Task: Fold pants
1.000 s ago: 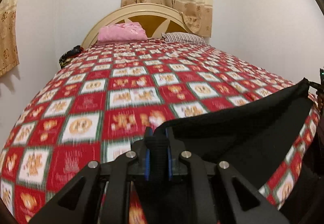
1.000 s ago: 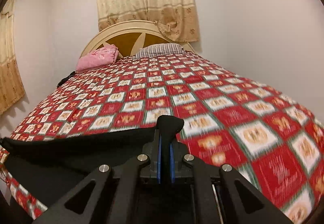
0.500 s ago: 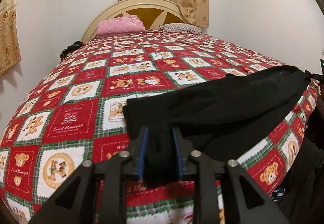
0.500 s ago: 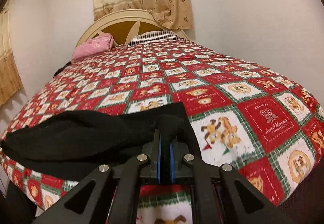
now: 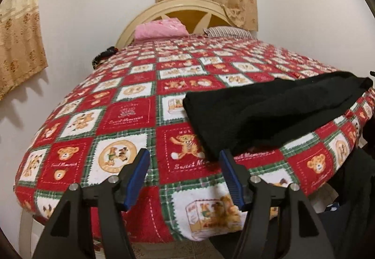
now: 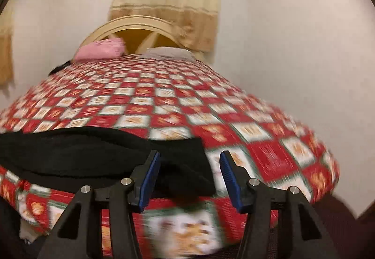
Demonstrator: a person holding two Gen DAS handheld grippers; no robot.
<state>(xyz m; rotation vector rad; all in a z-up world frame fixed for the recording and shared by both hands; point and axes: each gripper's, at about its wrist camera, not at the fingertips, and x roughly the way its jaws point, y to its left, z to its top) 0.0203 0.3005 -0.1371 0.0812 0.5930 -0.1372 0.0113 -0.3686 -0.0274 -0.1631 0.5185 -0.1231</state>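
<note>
As both my grippers, left (image 5: pixel 184 163) and right (image 6: pixel 189 165), spread jaws, opening off cloth, pants (image 5: pixel 269 109) now lie released, folded along bed (image 5: pixel 131 113) foot edge; fold placed, smoothing next.

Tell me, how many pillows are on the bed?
2. A soft pink pillow lies on the left against the cream headboard; a grey striped pillow lies to its right. Others may be hidden.

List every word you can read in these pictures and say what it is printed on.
"Sweet M...": red teddy-bear square of the bedspread, rest hidden by the black pants.
"Sweet Memories", faint: red square beside the pants.
Other squares' lettering: too small or blurred.
Right wrist view: blurred, nothing readable.
</note>
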